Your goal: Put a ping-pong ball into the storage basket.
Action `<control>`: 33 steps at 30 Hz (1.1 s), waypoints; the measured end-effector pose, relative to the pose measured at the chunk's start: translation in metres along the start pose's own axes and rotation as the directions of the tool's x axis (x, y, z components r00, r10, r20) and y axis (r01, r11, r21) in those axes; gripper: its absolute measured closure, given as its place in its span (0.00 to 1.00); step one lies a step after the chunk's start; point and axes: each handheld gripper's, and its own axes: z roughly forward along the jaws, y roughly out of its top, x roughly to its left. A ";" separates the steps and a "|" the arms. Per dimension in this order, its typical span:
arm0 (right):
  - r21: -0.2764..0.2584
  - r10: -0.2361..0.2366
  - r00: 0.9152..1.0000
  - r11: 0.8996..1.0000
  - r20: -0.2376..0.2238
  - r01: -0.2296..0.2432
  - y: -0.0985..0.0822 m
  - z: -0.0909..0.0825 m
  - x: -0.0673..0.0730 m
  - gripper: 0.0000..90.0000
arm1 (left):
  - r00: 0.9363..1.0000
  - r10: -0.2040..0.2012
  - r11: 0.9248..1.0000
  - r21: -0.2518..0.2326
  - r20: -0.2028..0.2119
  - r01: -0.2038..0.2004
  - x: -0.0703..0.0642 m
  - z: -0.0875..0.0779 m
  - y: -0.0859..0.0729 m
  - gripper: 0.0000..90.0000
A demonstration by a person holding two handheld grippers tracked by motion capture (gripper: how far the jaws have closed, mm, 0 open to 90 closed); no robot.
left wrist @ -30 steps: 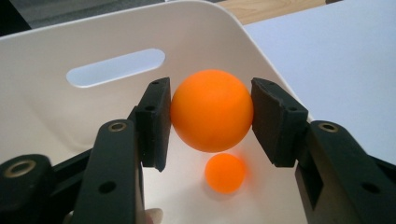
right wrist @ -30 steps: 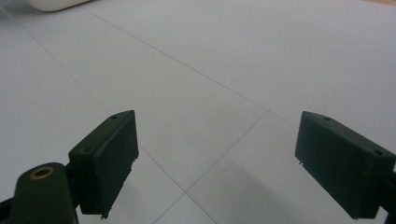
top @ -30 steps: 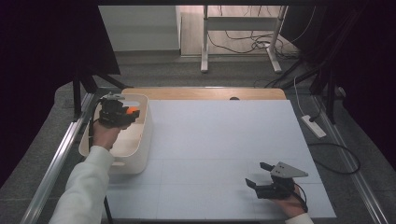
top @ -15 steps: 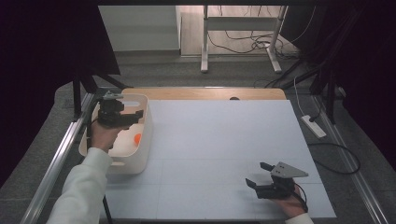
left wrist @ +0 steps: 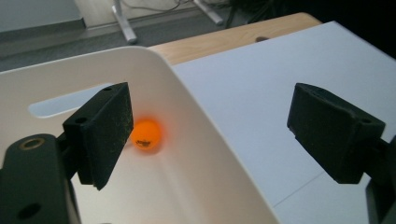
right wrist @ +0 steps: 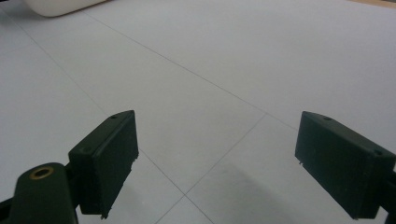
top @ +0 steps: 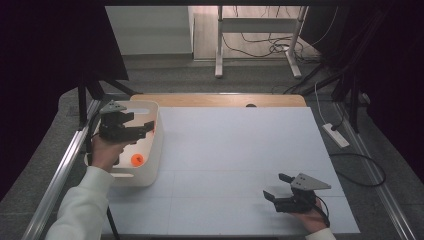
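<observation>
Orange ball (left wrist: 145, 135) is seen lying loose in the white bin (top: 152, 150); the left gripper (top: 141, 131), jaws just opened and empty, is to be withdrawn. The right gripper (top: 276, 187) is held spread over the table (top: 240, 150), near right.

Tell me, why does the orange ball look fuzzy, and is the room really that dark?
Left gripper view: the orange ball in the white bin is soft and glows on the wall. High view: dark surroundings, evenly lit table. Right gripper view: faint shadow below the jaws.
</observation>
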 end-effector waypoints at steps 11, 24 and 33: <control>-0.002 0.001 1.000 1.000 -0.002 -0.001 0.000 -0.001 0.000 0.14 | 0.997 0.030 0.998 -0.058 0.071 -0.026 -0.017 -0.011 -0.001 0.17; 0.004 0.003 1.000 1.000 0.021 -0.003 -0.002 -0.006 0.003 0.14 | 0.988 0.055 0.994 -0.099 0.143 -0.040 -0.039 -0.020 -0.014 0.18; 0.001 0.009 1.000 1.000 0.024 -0.009 -0.003 -0.007 0.001 0.14 | 0.982 0.072 0.992 -0.116 0.176 -0.052 -0.058 -0.025 -0.024 0.19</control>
